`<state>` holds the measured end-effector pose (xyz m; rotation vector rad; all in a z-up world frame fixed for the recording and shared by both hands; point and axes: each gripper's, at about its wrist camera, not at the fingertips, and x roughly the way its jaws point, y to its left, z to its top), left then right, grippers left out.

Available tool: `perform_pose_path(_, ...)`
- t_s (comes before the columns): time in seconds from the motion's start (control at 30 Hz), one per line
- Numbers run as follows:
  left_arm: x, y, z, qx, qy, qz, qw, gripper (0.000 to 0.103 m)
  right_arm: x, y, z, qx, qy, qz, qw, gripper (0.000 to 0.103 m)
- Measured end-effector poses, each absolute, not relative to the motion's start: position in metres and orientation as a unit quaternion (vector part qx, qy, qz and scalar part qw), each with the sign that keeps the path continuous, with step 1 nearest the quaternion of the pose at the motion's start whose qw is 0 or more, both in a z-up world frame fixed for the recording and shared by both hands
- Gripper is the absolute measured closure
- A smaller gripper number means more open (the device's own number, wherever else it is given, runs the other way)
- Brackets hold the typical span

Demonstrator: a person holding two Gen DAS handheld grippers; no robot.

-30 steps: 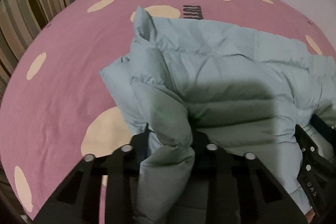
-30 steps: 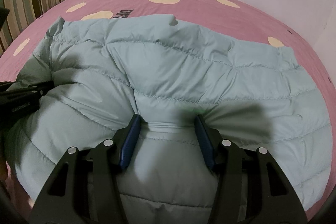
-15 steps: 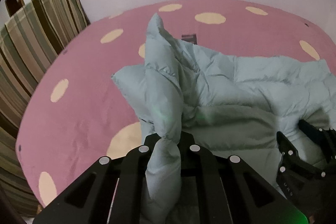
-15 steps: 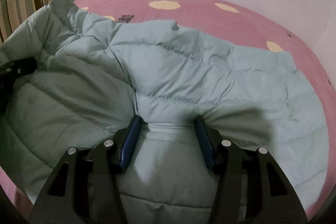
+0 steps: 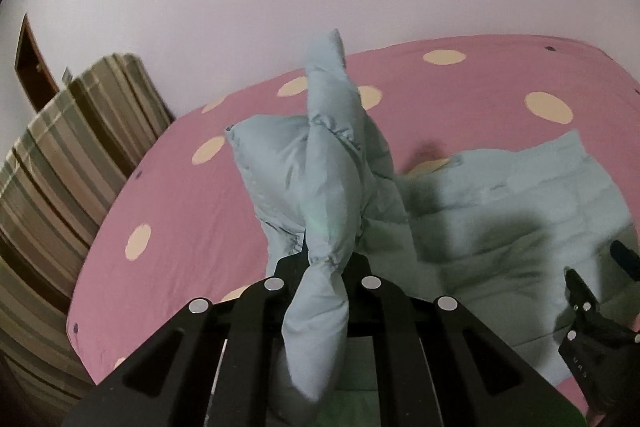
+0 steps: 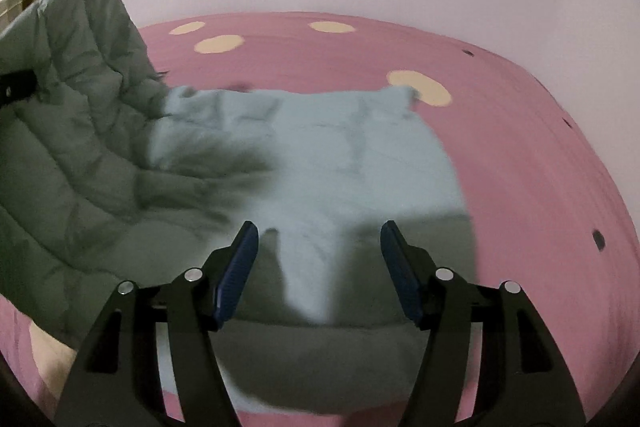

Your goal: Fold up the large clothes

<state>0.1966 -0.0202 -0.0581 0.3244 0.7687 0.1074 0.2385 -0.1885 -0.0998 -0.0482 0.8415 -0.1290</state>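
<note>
One pale-blue quilted puffer jacket (image 5: 500, 211) on the pink spotted bed (image 5: 168, 195); two grippers: left gripper (image 5: 324, 267) pinches its fold, right gripper (image 6: 318, 267) opening, clear of fabric.

Pale blue jacket (image 5: 332, 187), pink cream-dotted sheet (image 5: 460, 95)

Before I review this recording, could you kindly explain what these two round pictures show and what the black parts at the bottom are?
A person holds a two-finger gripper in each hand; each round picture comes from a fisheye camera on one of them. The black parts are the fingers. On the pink polka-dot bedsheet lies a pale blue puffer jacket. In the left wrist view, the left gripper is shut on a lifted fold of the jacket. In the right wrist view, the right gripper is opening, its blue-padded fingers apart above the jacket without pressing it. A striped cushion stands at the left.
</note>
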Motion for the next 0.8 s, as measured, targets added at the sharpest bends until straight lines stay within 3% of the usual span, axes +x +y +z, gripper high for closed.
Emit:
perform_pose_path(0.43,0.195,-0.136,-0.096,0.205,0.384,-0.014,0.900,0.096,0.207,-0.268,-0.103,0.016,0.413,-0.105,0.905,0.038)
perform_pose_path(0.8,0.182,-0.183,-0.143,0.235,0.398,-0.036,0.886,0.094,0.206,-0.299,-0.110,0.045,0.425,-0.130,0.895,0.038)
